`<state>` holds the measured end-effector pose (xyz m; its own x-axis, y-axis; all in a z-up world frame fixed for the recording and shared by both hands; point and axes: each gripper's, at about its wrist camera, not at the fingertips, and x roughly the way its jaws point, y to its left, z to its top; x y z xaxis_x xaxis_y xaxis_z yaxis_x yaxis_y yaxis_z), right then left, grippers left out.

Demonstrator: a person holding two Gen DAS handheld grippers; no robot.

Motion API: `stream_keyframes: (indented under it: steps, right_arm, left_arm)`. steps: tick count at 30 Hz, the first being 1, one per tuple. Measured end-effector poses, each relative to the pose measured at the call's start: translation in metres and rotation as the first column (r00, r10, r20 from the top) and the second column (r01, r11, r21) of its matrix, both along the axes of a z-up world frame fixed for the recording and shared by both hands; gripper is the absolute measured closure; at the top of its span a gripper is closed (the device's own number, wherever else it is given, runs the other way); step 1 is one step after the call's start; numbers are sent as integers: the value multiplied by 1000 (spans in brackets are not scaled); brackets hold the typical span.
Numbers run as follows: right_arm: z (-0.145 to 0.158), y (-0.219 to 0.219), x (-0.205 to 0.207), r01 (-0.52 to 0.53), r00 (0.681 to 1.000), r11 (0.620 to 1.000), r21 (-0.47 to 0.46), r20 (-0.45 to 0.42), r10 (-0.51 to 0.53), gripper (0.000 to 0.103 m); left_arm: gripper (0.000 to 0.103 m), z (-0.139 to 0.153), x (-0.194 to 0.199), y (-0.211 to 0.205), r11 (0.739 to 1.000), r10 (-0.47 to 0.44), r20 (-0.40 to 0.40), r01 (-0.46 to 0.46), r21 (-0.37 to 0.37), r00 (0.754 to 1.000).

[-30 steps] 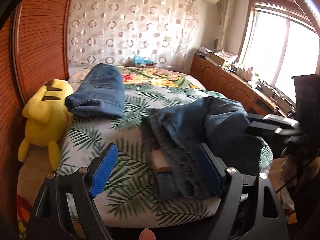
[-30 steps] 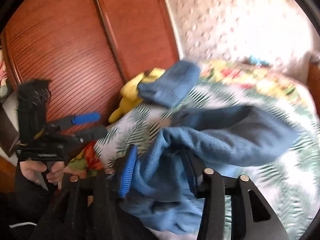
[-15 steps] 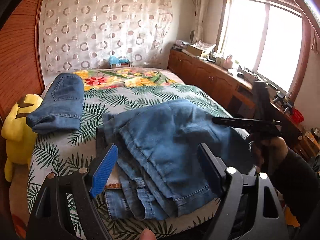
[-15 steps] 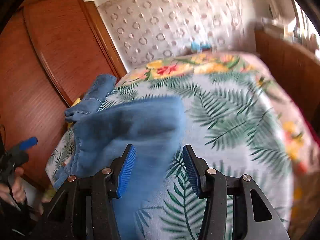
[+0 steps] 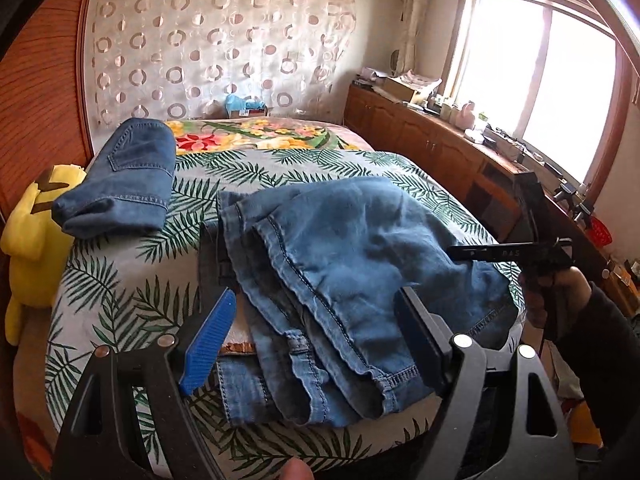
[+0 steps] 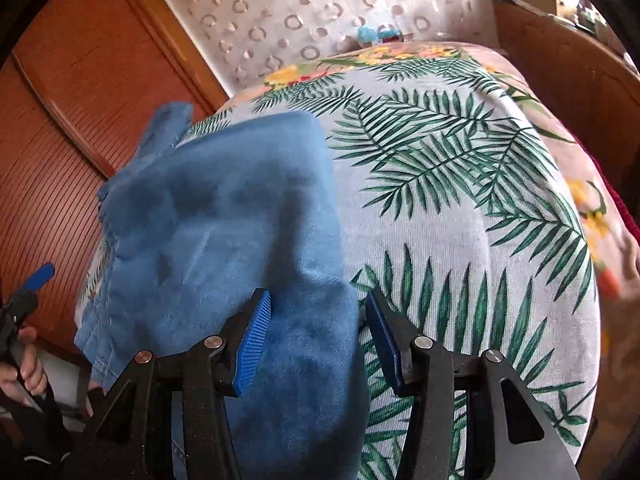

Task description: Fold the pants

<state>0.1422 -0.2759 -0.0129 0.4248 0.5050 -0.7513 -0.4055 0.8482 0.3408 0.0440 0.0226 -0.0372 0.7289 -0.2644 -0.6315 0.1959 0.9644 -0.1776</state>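
Note:
Blue jeans lie folded over on the palm-print bed, waistband and hems toward me. My left gripper is open and empty above their near edge. My right gripper is open and empty just over the jeans' near right edge. It also shows in the left wrist view at the right side of the bed. The left gripper shows in the right wrist view at far left.
A second folded pair of jeans lies at the far left of the bed beside a yellow plush toy. A wooden wardrobe stands left, a cluttered wooden cabinet right under the window.
The right gripper let go of the jeans leg after laying it over the pile and now hangs open. Both grippers shifted right along the bed.

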Motion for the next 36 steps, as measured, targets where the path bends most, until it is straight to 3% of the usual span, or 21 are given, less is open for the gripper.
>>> stream_keyframes:
  steps: [2,3,7,9,13,16,22,24,27,30,32,34,36]
  right_arm:
    - [0,11,2,-48,999,998,43,-19,49,92]
    - [5,18,0,-62,998,997,37,9,61,95]
    - [58,49,-15,-122,983,989,85,151,109,97]
    - [86,73,-22,-186,963,976,113,217,159,97]
    - [121,150,-46,-338,903,939,61,304,305,97]
    - [110,205,-61,-430,867,902,26,289,405,97]
    - [31,283,-76,-535,841,845,10,104,531,97]
    - [9,294,-78,-539,841,842,-5,59,538,97]
    - [12,297,-72,-527,848,850,0,65,526,95]
    - [42,288,-79,-516,847,856,-25,132,514,86]
    - [67,275,-94,-517,835,855,-38,196,514,66]
    - [88,257,-100,-503,831,864,-34,256,494,55]
    - [108,234,-102,-468,833,884,-28,320,451,53]
  left_arm:
    - [21,1,-3,0,1000,0,1,0,2,1000]
    - [21,3,-6,2,1000,3,7,-3,5,1000]
    - [21,12,-17,16,1000,31,30,-31,0,999]
    - [21,20,-25,28,998,55,49,-55,-5,997]
    - [21,34,-40,51,994,106,84,-106,-14,991]
    - [21,40,-50,70,989,148,104,-148,-12,984]
    - [21,41,-62,101,977,210,114,-211,-10,971]
    - [21,37,-62,106,975,221,107,-221,-11,969]
    - [21,32,-60,108,974,225,98,-225,-15,969]
    - [21,29,-57,105,976,218,91,-217,-21,972]
    - [21,28,-53,100,978,209,90,-207,-29,974]
    - [21,30,-50,94,981,195,91,-193,-31,976]
    - [21,31,-47,85,984,175,94,-172,-34,980]
